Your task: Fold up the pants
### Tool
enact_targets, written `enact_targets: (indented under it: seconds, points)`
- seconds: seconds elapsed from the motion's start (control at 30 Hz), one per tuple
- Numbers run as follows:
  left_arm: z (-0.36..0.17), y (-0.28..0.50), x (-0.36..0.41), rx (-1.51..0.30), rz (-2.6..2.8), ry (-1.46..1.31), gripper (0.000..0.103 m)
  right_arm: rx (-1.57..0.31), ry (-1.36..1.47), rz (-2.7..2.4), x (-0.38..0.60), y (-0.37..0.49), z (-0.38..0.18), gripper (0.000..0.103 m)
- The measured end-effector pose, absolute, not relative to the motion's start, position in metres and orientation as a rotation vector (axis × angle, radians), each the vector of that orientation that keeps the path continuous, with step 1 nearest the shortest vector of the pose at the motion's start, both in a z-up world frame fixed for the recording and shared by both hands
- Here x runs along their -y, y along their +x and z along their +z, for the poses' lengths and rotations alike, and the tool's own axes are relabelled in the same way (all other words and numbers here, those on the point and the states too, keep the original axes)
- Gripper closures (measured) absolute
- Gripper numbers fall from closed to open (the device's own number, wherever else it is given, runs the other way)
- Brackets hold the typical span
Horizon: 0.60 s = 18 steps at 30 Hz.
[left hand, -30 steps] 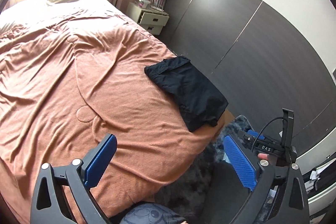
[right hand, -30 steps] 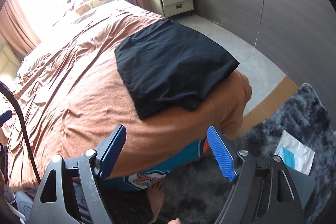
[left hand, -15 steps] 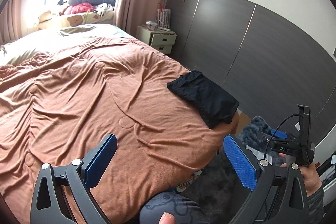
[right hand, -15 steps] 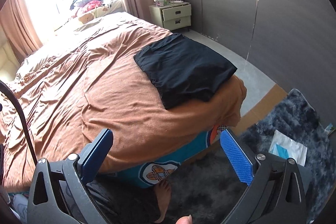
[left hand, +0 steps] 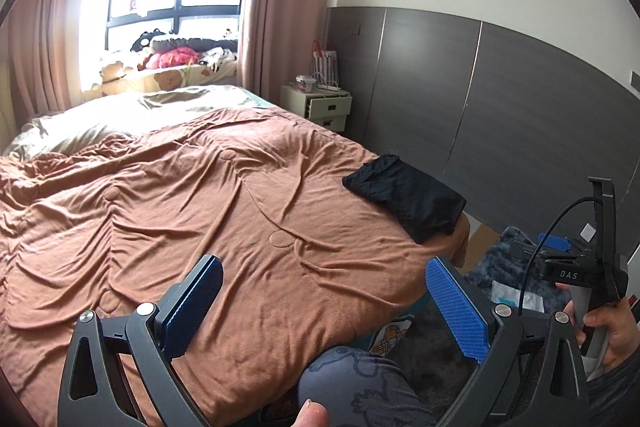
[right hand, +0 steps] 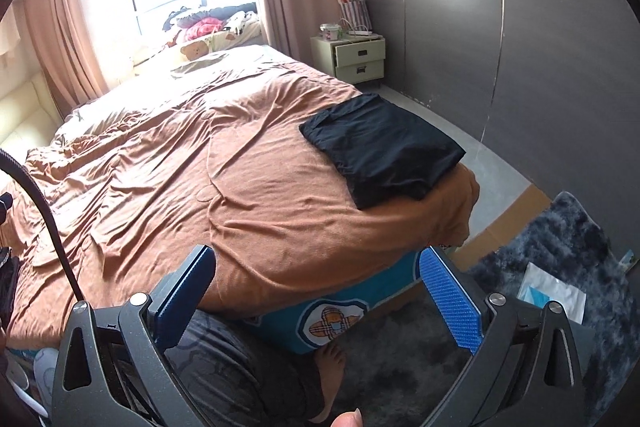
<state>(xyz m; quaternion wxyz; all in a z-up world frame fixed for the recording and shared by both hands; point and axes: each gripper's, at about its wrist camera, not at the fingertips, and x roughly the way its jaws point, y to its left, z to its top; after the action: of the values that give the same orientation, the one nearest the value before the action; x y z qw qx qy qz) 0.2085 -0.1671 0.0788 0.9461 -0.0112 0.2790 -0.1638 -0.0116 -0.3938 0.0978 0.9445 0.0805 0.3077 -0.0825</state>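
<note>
The black pants [left hand: 406, 195] lie folded into a compact rectangle at the near right corner of the bed, on the brown blanket [left hand: 208, 211]. In the right wrist view the folded pants [right hand: 384, 149] sit at the bed's right edge. My left gripper [left hand: 320, 301] is open and empty, held back from the bed's foot, well short of the pants. My right gripper [right hand: 316, 293] is open and empty, held below and in front of the bed edge. The right gripper also shows at the right of the left wrist view [left hand: 568, 263], held in a hand.
A pale nightstand [right hand: 354, 59] stands beside the bed by the dark panelled wall [left hand: 500, 99]. A dark shaggy rug [right hand: 560, 267] with a white packet [right hand: 554, 291] lies on the floor at right. My knee [left hand: 352, 383] and bare foot [right hand: 330, 367] are below the grippers.
Both grippers have pulled back and tilted up away from the bed; the pants look smaller and farther. The pants lie unmoved. Both grippers stay open.
</note>
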Motion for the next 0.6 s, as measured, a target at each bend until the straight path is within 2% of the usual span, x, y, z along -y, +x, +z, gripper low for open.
enact_targets:
  seconds: [0.6]
  points:
    - [0.076, 0.103, 0.134, -0.484, -0.218, -0.019, 0.0, -0.525, 0.111, -0.113, 0.353, -0.096, 0.09, 0.001]
